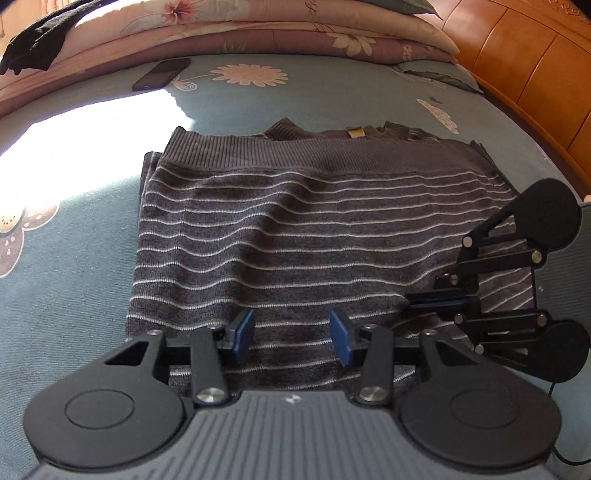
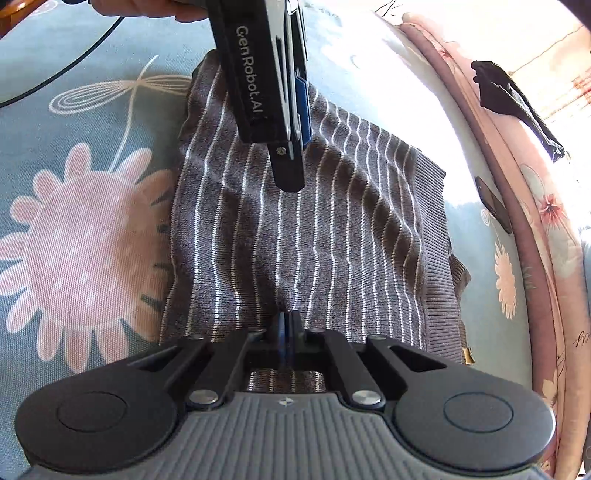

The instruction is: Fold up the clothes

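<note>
1. A grey knitted sweater [image 1: 295,229] with thin white stripes lay folded into a rough rectangle on the bed [image 1: 66,288], whose blue-grey sheet carried a pink flower print.
2. Its ribbed hem lay across the far side in the left wrist view, with the collar and a small tan label [image 1: 355,133] showing just beyond it.
3. The left tongs [image 1: 291,334] hovered over the near edge of the sweater, their blue pads [image 1: 245,326] standing apart with nothing pinched between them (only striped knit showed in the gap).
4. The right tongs [image 2: 285,325] were fully closed, pads pressed together; whether a fold of knit was caught between them could not be told, though the tips sat right at the sweater's surface.
5. In the right wrist view the left tongs reached in from above, over the far half of the sweater, with part of a hand [image 2: 147,9] and a black cable [image 2: 74,62] at the top edge.
6. A dark phone [image 1: 162,74] lay on the sheet well beyond the sweater, near folded floral quilts [image 1: 258,33].
7. A black garment [image 1: 37,40] was draped on the quilts, and a wooden headboard [image 1: 535,66] stood at the right.
</note>
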`<state>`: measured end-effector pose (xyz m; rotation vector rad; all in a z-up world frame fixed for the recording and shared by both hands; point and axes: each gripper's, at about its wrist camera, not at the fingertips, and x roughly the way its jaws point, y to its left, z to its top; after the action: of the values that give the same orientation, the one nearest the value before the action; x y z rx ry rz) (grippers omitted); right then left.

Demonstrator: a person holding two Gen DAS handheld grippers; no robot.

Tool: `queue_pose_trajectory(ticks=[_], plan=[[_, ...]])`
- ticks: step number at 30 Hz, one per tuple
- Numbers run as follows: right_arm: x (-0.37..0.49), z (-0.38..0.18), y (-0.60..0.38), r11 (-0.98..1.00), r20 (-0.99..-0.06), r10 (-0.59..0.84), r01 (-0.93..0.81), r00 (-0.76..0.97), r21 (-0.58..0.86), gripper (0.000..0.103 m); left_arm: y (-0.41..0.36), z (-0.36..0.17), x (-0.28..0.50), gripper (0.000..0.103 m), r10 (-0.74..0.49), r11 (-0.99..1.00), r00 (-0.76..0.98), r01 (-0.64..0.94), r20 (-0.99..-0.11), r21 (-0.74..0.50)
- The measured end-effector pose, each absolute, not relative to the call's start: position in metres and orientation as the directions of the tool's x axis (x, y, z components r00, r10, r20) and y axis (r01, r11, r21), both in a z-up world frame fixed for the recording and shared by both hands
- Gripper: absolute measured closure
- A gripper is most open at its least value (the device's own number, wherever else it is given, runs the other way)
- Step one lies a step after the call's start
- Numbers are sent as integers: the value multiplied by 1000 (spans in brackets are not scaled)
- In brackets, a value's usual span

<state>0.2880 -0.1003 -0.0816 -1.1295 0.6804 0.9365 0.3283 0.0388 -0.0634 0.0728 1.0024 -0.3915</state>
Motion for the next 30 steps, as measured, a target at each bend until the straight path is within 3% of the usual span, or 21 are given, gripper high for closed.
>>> queue_pose_trajectory(ticks=[3, 7, 10, 15, 16, 18, 19, 20, 23, 24, 26, 27, 30], plan=[[281, -82, -112, 64, -873, 256, -909, 415, -413, 100, 35, -74, 320, 43, -298, 922, 415, 357, -860, -147], [280, -75, -130, 75, -923, 223, -949, 315, -306, 102, 33, -79, 304, 42, -292, 919, 396, 368, -871, -140], [278, -67, -139, 149, -921, 237, -948, 309, -280, 96, 34, -72, 298, 42, -297, 919, 429, 370, -853, -134], [276, -59, -137, 255, -912, 294, -943, 285, -212, 60, 39, -70, 309, 42, -241, 942, 461, 324, -854, -91], [276, -59, -135, 263, -912, 303, -944, 277, -199, 58, 41, -71, 312, 42, -222, 951, 468, 299, -855, -82], [274, -64, -131, 267, -911, 312, -945, 269, -188, 59, 47, -74, 318, 42, -198, 963, 464, 257, -863, -83], [274, -69, -128, 268, -923, 294, -949, 247, -169, 66, 51, -75, 321, 42, -193, 969, 461, 229, -866, -94], [273, -72, -127, 263, -931, 279, -951, 234, -161, 94, 54, -74, 321, 42, -200, 971, 462, 210, -864, -112], [264, -72, -132, 235, -952, 256, -966, 170, -109, 94, 57, -71, 320, 42, -211, 972, 449, 191, -868, -138], [262, -72, -136, 240, -962, 246, -969, 122, -61, 100, 55, -68, 318, 42, -210, 971, 453, 200, -867, -131], [254, -71, -145, 252, -968, 233, -967, 89, -29, 99, 48, -63, 314, 42, -221, 965, 461, 233, -860, -123], [252, -69, -150, 270, -968, 226, -962, 111, -47, 91, 43, -59, 312, 42, -230, 960, 465, 252, -855, -121], [263, -59, -169, 451, -961, 218, -891, 170, -56, 82, 23, -50, 307, 42, -256, 941, 483, 322, -838, -102]])
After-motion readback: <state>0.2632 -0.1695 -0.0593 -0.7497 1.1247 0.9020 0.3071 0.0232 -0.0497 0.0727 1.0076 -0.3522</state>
